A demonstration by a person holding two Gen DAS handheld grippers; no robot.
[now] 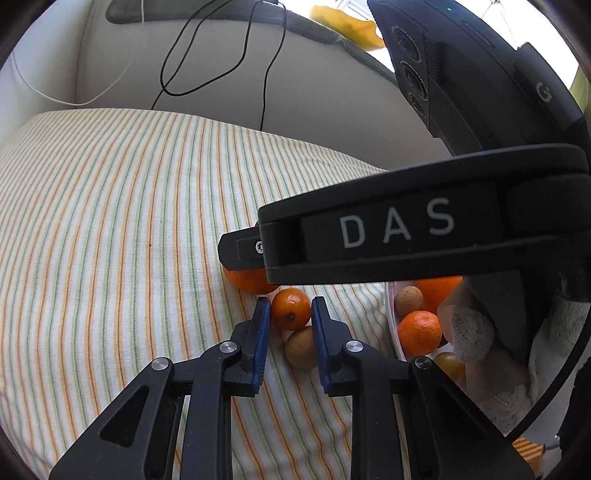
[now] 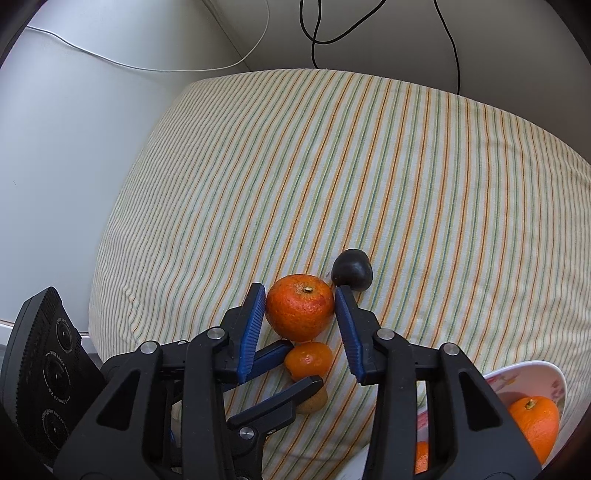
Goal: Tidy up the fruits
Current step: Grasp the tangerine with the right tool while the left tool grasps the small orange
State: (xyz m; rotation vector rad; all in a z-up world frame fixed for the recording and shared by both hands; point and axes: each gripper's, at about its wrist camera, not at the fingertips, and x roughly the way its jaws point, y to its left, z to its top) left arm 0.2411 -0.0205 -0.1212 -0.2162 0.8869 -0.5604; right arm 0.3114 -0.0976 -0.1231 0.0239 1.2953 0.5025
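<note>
While both hand-held tools are lowered over the striped cloth (image 2: pixel 369 166), the left gripper (image 1: pixel 291 314) is seen closed on a small orange fruit (image 1: pixel 291 308); its blue pads (image 1: pixel 263 325) press against the fruit's two sides. A tan, egg-shaped fruit (image 1: pixel 300 347) is noted just under that grip, touching the small orange fruit and lying between the left gripper's fingers nearer the camera. In the right wrist view the same pair is found below the right tool, with the small orange fruit clamped between the left gripper's blue pad and black finger, and the tan fruit partly hidden beneath that finger.

The right gripper (image 2: pixel 300 302) is set around a larger mandarin (image 2: pixel 300 312), stem uppermost. Both blue pads (image 2: pixel 255 321) are seen against its flanks, so it is recorded as closed on the mandarin, which rests on the cloth. The mandarin touches the small orange fruit on its near side.

Just beyond the right-hand pad a dark plum-like fruit (image 2: pixel 351 275) lies on the cloth, beside the mandarin.

To the right, a floral bowl (image 2: pixel 532 373) holds another mandarin (image 2: pixel 535 424); in the left view further fruits, orange and tan, are visible in it. A hand in a white knitted glove (image 1: pixel 476 336) is seen on the right tool.

At the far edge, black and white cables (image 2: pixel 317 33) hang against a pale wall.
</note>
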